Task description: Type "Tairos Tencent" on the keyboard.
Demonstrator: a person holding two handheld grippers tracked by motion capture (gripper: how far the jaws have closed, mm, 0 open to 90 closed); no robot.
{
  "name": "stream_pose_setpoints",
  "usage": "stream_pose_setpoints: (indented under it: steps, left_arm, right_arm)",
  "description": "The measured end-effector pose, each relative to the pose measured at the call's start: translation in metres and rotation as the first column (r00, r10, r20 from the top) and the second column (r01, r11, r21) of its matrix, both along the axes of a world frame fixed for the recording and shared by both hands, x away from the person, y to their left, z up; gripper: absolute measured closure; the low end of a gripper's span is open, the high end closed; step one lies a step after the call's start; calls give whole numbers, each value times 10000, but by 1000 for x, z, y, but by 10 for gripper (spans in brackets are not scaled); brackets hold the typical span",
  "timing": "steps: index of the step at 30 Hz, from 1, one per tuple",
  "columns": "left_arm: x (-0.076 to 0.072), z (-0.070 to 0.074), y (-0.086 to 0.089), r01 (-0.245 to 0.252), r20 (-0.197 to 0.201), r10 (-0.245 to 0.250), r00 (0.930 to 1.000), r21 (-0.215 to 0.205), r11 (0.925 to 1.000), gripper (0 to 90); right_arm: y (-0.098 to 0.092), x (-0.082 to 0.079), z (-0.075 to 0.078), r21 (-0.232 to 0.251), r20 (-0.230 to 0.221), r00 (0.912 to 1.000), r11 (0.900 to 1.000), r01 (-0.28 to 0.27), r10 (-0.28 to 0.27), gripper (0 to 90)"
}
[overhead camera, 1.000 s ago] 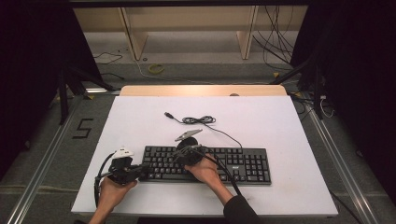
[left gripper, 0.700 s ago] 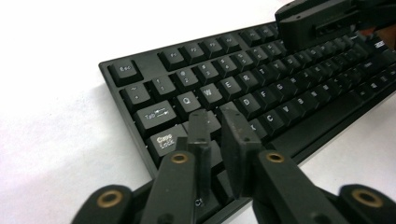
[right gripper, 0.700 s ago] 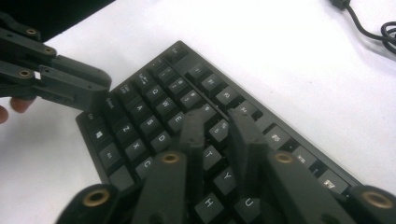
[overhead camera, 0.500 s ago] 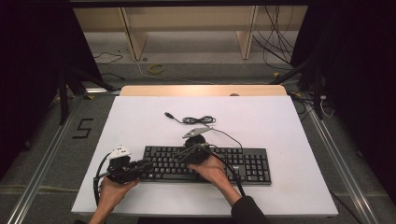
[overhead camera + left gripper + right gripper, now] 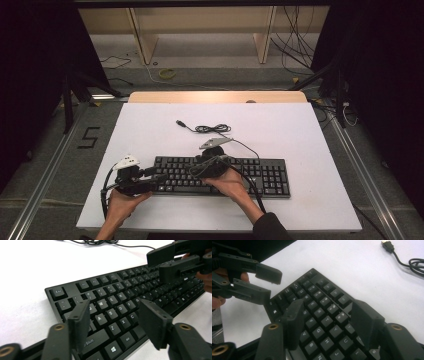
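The keyboard (image 5: 222, 176) lies flat toward the near edge of the bench (image 5: 310, 150), its long axis running parallel to that edge, left end with the Esc key nearest the near-left corner. Its cable (image 5: 212, 129) runs from the back edge toward the middle of the bench and ends in a loose coil with the plug free.

Both tools sit over the left half of the keyboard. The left tool (image 5: 112, 322) comes in at the left short end, just above the Shift and A keys, pointing along the long axis. The right tool (image 5: 325, 322) hangs over the middle letter rows, around G and H, pointing back toward the left end, so the two face each other along the keyboard. Both pairs of jaws have just been opening and stand apart, with nothing pinched between them, only keys below.

For the left end, the left tool is the nearer; the number-pad end lies well away from both.
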State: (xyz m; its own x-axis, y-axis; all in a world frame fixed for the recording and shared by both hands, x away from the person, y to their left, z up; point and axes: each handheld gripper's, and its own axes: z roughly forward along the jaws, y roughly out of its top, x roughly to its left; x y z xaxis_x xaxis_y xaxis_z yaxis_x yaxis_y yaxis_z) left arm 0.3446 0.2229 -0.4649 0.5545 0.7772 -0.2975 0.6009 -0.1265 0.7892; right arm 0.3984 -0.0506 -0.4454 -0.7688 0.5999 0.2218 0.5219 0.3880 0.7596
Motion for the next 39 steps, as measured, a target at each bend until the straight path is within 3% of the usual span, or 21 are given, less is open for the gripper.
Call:
stream_pose_setpoints:
  steps: [7, 10, 11, 13, 14, 15, 16, 17, 18, 24, 33, 39]
  left_arm:
    - [3, 2, -3, -35, 9, 35, 10000, -36, 10000, 375]
    - [6, 1, -4, -74, -4, 74, 10000, -31, 10000, 411]
    - [7, 1, -5, -11, -9, 11, 10000, -4, 10000, 478]
    - [8, 0, -6, -4, -39, 4, 10000, 121, 9999, 508]
    - [9, 0, -6, -10, -77, 11, 10000, 170, 9999, 583]
    - [10, -1, -6, -30, -111, 33, 9999, 247, 9997, 583]
    - [10, -1, -6, -15, -145, 20, 9999, 301, 9995, 661]
    - [11, -2, -7, -12, -153, 18, 9999, 392, 9992, 661]
    - [12, -2, -7, -17, -183, 26, 9998, 490, 9988, 735]
    - [17, -7, -13, 88, -420, -39, 9991, 1177, 9930, 881]
    - [22, -10, -21, 218, -759, -89, 9971, 1707, 9851, 895]
    - [22, -10, -21, 166, -828, -18, 9966, 1793, 9837, 895]
  right_arm:
    - [-9, -4, 1, 120, 55, 9999, 9999, 120, -120, 406]
    - [-13, -6, 1, 153, 84, 9998, 9997, 205, -206, 394]
    - [-17, -7, 1, 212, 123, 9997, 9995, 226, -229, 387]
    - [-18, -8, 1, 236, 122, 9996, 9994, 271, -274, 383]
    - [-21, -9, 1, 249, 149, 9994, 9992, 297, -300, 373]
    - [-21, -9, 1, 249, 149, 9994, 9992, 297, -300, 373]
    - [-24, -11, 1, 310, 155, 9993, 9990, 335, -340, 371]
    - [-24, -11, 1, 310, 155, 9993, 9990, 335, -340, 371]
    - [-27, -13, 1, 324, 167, 9992, 9989, 351, -356, 366]
    - [-33, -17, 0, 336, 261, 9988, 9986, 405, -414, 362]
    - [-44, -20, -3, 380, 278, 9980, 9977, 558, -568, 360]
    - [-48, -20, -3, 349, 287, 9975, 9974, 629, -639, 360]
